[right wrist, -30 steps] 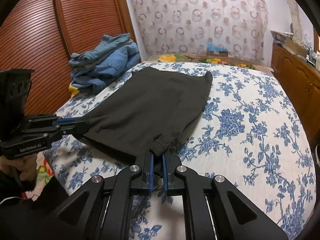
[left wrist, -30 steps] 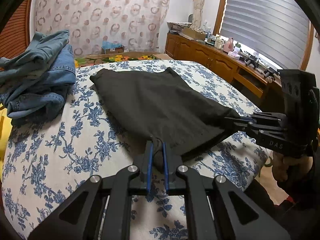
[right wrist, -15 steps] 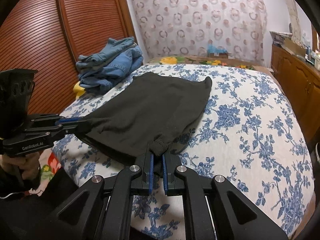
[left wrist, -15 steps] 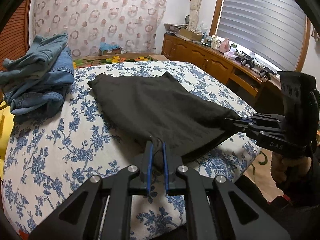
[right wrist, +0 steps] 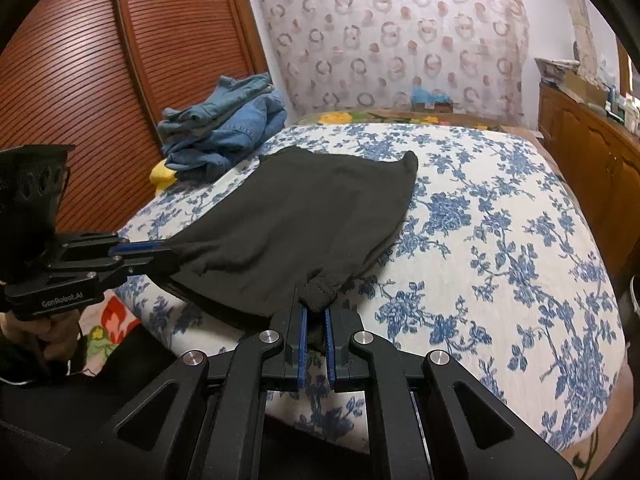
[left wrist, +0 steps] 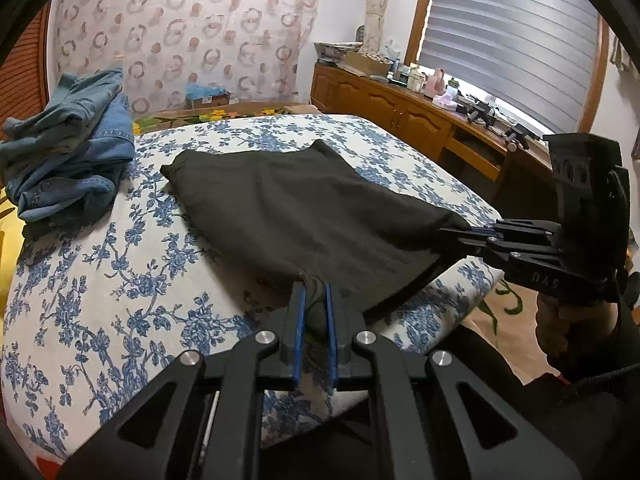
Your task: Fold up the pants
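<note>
Black pants lie stretched over the blue-flowered bed, their near end lifted off the bed's front edge. My left gripper is shut on the near left corner of the pants. My right gripper is shut on the near right corner. The right gripper also shows in the left wrist view, and the left gripper shows in the right wrist view. The pants in the right wrist view are taut between both grippers, their far end resting on the bed.
A pile of blue jeans lies at the bed's far left, also in the right wrist view. A wooden sideboard with clutter stands to the right under the window. A slatted wooden door stands left of the bed.
Both grippers have pulled back toward the bed's front edge with the pants, dragging them nearer. The pants' near end now hangs past the edge.
</note>
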